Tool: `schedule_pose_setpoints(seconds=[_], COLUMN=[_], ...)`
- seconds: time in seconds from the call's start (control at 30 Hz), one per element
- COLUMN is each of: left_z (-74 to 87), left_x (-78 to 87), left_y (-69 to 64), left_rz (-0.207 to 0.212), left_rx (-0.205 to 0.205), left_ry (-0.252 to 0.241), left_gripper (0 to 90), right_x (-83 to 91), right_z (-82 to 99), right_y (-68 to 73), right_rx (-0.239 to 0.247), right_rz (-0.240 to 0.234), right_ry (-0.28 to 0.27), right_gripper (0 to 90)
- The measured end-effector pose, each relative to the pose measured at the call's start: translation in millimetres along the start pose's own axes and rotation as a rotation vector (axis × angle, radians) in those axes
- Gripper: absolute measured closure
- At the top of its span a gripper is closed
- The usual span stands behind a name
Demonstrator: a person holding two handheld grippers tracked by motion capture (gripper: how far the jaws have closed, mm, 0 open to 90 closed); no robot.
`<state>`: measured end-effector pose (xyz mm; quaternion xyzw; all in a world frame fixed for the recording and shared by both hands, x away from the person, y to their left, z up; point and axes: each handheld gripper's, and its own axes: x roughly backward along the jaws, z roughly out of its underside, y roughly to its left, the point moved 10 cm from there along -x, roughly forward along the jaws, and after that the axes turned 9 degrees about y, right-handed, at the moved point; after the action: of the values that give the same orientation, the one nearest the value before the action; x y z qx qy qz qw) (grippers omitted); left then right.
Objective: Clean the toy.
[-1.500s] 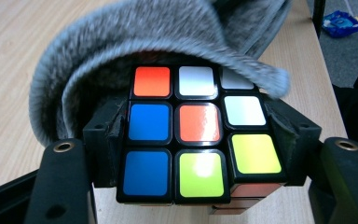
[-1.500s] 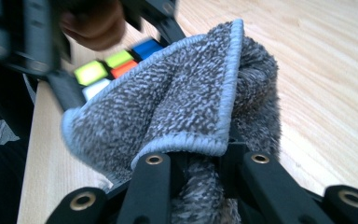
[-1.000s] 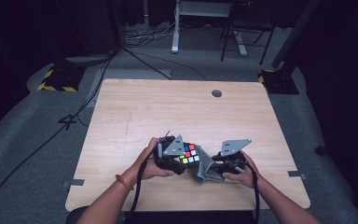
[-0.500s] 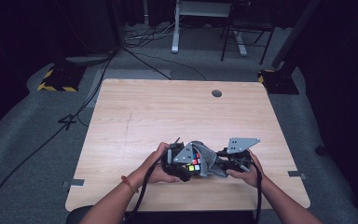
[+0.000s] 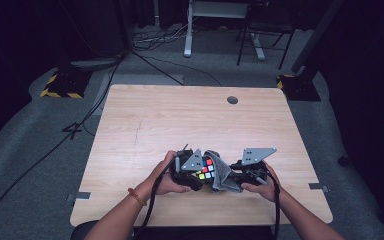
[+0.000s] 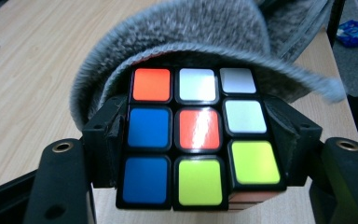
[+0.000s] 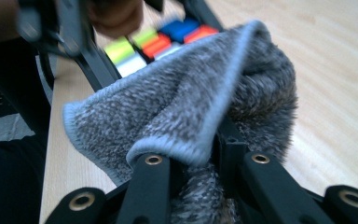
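My left gripper [image 6: 198, 140] is shut on a Rubik's cube [image 6: 200, 168], its pads pressing the cube's two sides. The face toward me shows orange, white, blue, red and yellow-green tiles. A grey fluffy cloth [image 6: 186, 32] drapes over the cube's far top edge. My right gripper [image 7: 193, 158] is shut on a bunched fold of that cloth [image 7: 182, 107], with the cube [image 7: 158, 39] just behind it. In the high view, both grippers meet near the table's front edge: left gripper [image 5: 192, 172], cube [image 5: 206, 168], cloth [image 5: 222, 175], right gripper [image 5: 235, 177].
The wooden table [image 5: 180, 120] has a round cable hole [image 5: 232, 100] at the back. Cables trail from both grippers toward the person. Beyond the table are floor cables, a desk frame and a chair base in the dark room.
The cloth has moved from the cube's lower right up around its far side. The cube has wobbled slightly in place. Both hands have stayed near the front edge.
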<state>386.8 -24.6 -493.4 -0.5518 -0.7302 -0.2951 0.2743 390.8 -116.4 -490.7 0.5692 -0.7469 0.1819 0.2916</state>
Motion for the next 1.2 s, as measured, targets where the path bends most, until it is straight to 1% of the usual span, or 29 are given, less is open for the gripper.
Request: schedule_pose_setpoints(seconds=[0.07, 0.1, 0.2, 0.27, 0.3, 0.33, 0.4, 0.47, 0.53, 0.6, 0.67, 0.73, 0.77, 0.8, 0.87, 0.9, 0.93, 1.0, 1.03, 1.07, 1.13, 1.2], left_z=[-0.9, -1.1, 0.6, 3.5, 4.4, 5.3, 6.3, 5.5, 3.8, 0.8, -1.0, -2.6, -3.2, -4.5, -6.6, -8.0, -9.9, -14.9, -16.8, -17.9, -17.1, -16.2], left_x=[-1.5, -2.6, -7.5, -13.2, -15.3, -17.3, -18.9, -17.9, -17.0, -16.2, -14.5, -11.0, -8.7, -6.1, -1.0, 1.5, 4.6, 10.3, 12.2, 12.9, 11.8, 11.2], left_y=[-0.7, -0.8, -3.0, -4.2, -4.7, -4.9, -3.4, -1.7, 0.9, 3.0, 2.6, 1.2, 0.9, 0.7, 1.2, 1.4, 1.5, 0.6, 0.6, 0.2, -0.2, -0.2], left_rz=[-0.004, -0.008, -0.007, -0.016, -0.013, -0.011, -0.017, -0.002, 0.005, 0.007, 0.004, 0.002, 0.001, -0.001, -0.002, -0.008, -0.008, 0.002, -0.002, -0.004, 0.003, 0.022], left_rx=[0.000, -0.007, -0.019, -0.032, -0.034, -0.034, -0.029, -0.019, 0.007, 0.009, 0.005, 0.002, -0.006, -0.005, -0.007, -0.007, -0.001, 0.006, 0.001, 0.006, 0.002, 0.014], left_ry=[0.004, 0.011, 0.040, 0.075, 0.085, 0.097, 0.105, 0.084, 0.066, 0.049, 0.042, 0.030, 0.028, 0.016, -0.001, -0.016, -0.034, -0.070, -0.080, -0.090, -0.091, -0.103], left_gripper=[32.8, 32.7, 32.7, 32.7, 32.7, 32.9, 33.0, 33.2, 33.3, 33.4, 33.4, 33.5, 33.4, 33.4, 33.5, 33.4, 33.5, 33.4, 33.5, 33.5, 33.4, 33.3], right_x=[2.9, 3.9, 5.2, 4.5, 4.0, 3.0, 0.6, 0.1, 0.5, 0.7, 0.3, -1.7, -3.3, -5.2, -8.6, -10.4, -12.6, -17.1, -19.0, -19.9, -19.9, -20.2], right_z=[-2.3, -3.4, -7.2, -8.8, -10.1, -10.5, -10.1, -8.5, -7.2, -6.0, -3.1, 2.6, 6.0, 9.5, 15.0, 17.4, 20.6, 24.6, 25.2, 24.7, 20.9, 19.8], right_y=[1.6, 2.2, 4.8, 7.5, 9.2, 10.0, 9.6, 6.3, 0.9, -6.3, -12.3, -17.4, -19.9, -22.4, -25.9, -26.4, -26.5, -25.1, -22.6, -19.5, -12.6, -9.5], right_rx=[0.007, 0.009, 0.016, 0.031, 0.033, 0.038, 0.041, 0.033, 0.024, 0.007, -0.014, -0.024, -0.034, -0.044, -0.061, -0.067, -0.068, -0.065, -0.064, -0.063, -0.052, -0.043], right_rz=[0.003, 0.003, -0.003, -0.003, -0.010, -0.009, -0.003, 0.006, 0.028, 0.062, 0.084, 0.100, 0.104, 0.103, 0.093, 0.076, 0.064, 0.047, 0.028, 0.011, -0.033, -0.043], right_ry=[-0.020, -0.028, -0.051, -0.047, -0.052, -0.047, -0.038, -0.034, -0.029, -0.023, -0.010, 0.020, 0.035, 0.054, 0.071, 0.084, 0.107, 0.127, 0.130, 0.129, 0.108, 0.106], right_gripper=[78.8, 78.8, 78.9, 78.8, 78.8, 78.8, 78.7, 78.7, 78.7, 78.7, 78.7, 78.7, 78.7, 78.7, 78.7, 78.6, 78.6, 78.6, 78.6, 78.6, 78.6, 78.8])
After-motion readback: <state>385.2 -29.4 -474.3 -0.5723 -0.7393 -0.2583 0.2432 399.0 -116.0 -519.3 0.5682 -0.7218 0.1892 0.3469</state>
